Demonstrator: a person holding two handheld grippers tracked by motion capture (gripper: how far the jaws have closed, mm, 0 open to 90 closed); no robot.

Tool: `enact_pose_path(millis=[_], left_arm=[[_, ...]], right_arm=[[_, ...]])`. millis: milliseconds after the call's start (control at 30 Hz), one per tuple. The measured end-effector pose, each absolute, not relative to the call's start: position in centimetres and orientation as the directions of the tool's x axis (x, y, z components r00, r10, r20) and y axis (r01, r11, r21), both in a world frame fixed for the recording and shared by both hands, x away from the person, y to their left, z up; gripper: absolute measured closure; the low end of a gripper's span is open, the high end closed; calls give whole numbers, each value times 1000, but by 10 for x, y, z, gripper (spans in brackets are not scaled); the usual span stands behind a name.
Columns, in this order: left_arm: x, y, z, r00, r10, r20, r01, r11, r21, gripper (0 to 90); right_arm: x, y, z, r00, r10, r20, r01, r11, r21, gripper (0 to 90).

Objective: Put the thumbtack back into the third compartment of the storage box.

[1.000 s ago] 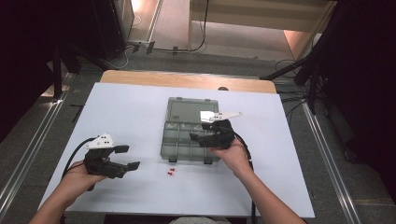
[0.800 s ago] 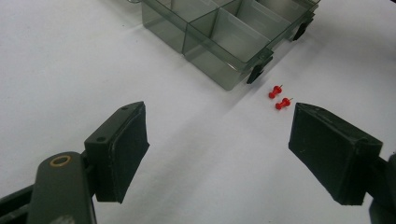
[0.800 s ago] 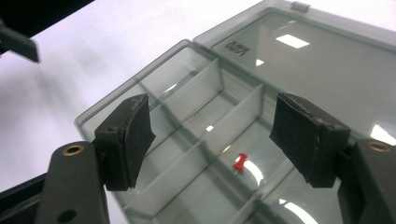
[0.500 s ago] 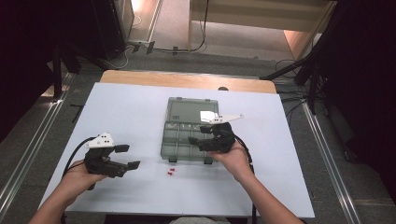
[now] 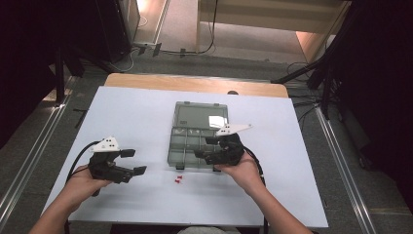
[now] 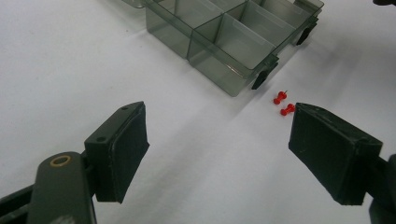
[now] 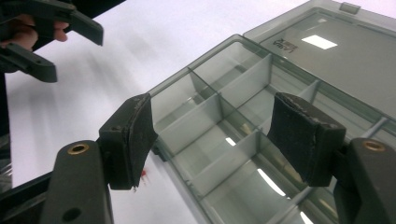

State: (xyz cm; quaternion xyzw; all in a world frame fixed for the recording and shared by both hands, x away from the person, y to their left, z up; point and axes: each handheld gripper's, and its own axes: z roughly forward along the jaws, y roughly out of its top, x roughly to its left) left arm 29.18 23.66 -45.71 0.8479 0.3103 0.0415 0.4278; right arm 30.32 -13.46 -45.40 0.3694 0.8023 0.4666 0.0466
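open compartment box [image 5: 197, 136] sits mid bench [image 5: 122, 117], lid flipped back flat, all compartments look empty in the right claw view. two red pushpins [image 5: 179, 180] lie loose on the bench just in front of the box's near edge, close together, not in any slot. right claw [image 5: 203, 148] hovers over the box's near-right part, jaws spread wide, holding nothing. left claw [image 5: 135, 162] rests low at the left, well apart from the box, jaws wide too, empty; in its own view the pins [image 6: 283, 103] sit just ahead of one jaw. judging by this, prob early: nothing sorted yet, both pins left to pick & drop in, maybe close lid after.
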Motion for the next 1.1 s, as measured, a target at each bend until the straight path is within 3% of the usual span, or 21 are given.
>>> enact_pose_path(millis=[1100], left_arm=[[299, 229, -456, 816, 544, -198, 482, -449, 753, 192]], right_arm=[[277, -115, -459, -791, 557, 251, 506, 367, 781, 349]])
